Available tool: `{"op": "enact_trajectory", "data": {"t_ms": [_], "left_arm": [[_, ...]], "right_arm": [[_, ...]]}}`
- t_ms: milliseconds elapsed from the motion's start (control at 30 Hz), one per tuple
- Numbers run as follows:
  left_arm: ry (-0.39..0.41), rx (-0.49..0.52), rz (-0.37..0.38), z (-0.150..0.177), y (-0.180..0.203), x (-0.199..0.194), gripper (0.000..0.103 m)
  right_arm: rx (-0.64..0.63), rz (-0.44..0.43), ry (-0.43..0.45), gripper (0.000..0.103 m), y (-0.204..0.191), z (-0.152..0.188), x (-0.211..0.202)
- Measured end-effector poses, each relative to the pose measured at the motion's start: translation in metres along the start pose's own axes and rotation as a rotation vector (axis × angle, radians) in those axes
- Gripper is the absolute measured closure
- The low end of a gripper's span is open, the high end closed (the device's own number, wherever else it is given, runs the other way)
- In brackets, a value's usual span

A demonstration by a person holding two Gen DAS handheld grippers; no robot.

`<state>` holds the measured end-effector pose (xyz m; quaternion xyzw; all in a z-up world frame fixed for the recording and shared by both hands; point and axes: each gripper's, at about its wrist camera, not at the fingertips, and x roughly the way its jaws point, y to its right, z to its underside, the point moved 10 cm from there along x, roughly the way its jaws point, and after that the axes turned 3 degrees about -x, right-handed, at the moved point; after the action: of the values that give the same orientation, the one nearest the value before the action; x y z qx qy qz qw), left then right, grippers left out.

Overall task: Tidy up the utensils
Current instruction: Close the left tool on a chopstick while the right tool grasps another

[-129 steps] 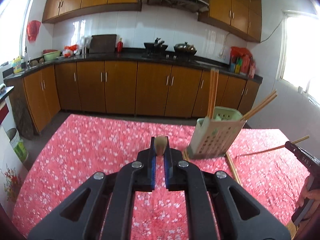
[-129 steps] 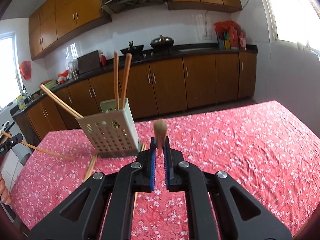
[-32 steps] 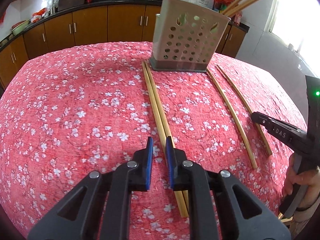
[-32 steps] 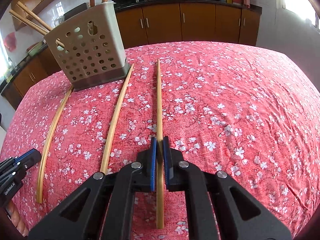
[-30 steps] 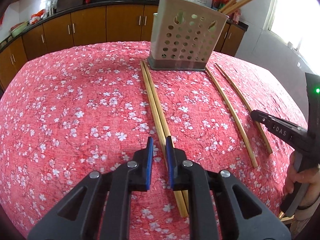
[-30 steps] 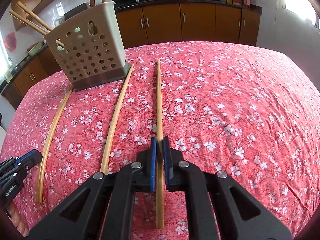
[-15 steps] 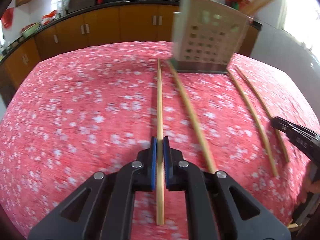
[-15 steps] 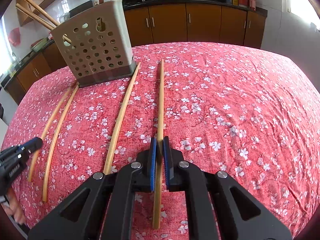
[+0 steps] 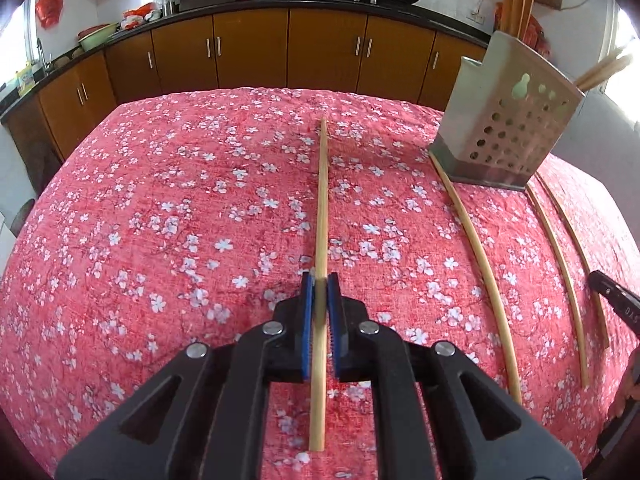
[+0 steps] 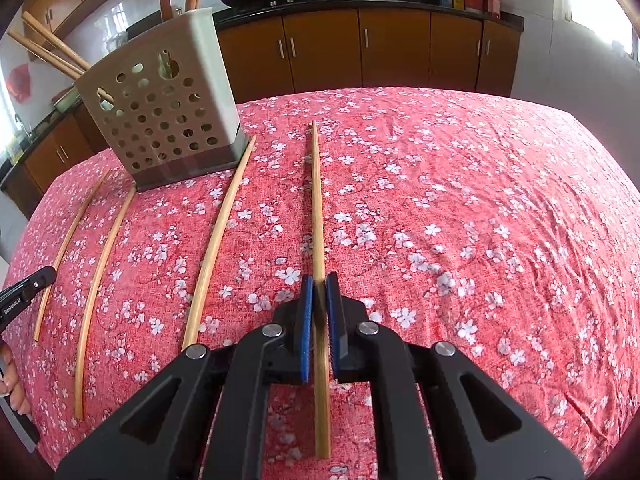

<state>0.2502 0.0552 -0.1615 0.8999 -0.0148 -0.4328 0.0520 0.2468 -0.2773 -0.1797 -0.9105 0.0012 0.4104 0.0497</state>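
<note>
Each gripper – left (image 9: 320, 300), right (image 10: 319, 300) – pinches one chopstick (image 9: 322, 208); several stand in the perforated holder (image 10: 160, 108), two lie beside it.

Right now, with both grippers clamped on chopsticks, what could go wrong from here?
1. The left gripper and right gripper are each shut on a chopstick, the left stick and right stick, with a long free length ahead of the pads. Either may swing or slip on lifting.
2. The holder already has leaning chopsticks fanning out. A new one could snag them or tip it.
3. A loose chopstick lies by the holder's base and could get knocked.
</note>
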Motion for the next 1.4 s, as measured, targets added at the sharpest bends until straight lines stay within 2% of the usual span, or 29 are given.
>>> {"op": "enact_trajectory", "data": {"t_ms": [200,600,933,1400], "left_arm": [[-0.001,-0.032,0.035,0.001,-0.003,-0.002,0.093],[0.000,-0.049,0.046,0.002,-0.002,-0.004,0.093],[0.000,-0.052,0.047,0.002,-0.002,-0.004,0.093],[-0.001,-0.058,0.051,0.002,0.000,-0.004,0.093]], "right_arm": [[-0.015,0.015,-0.001,0.094,-0.003,0.001,0.002],[-0.013,0.009,0.000,0.093,-0.005,0.002,0.001],[-0.048,0.014,-0.002,0.083,-0.011,0.001,0.001],[-0.047,0.010,-0.002,0.082,-0.011,0.001,0.001]]}}
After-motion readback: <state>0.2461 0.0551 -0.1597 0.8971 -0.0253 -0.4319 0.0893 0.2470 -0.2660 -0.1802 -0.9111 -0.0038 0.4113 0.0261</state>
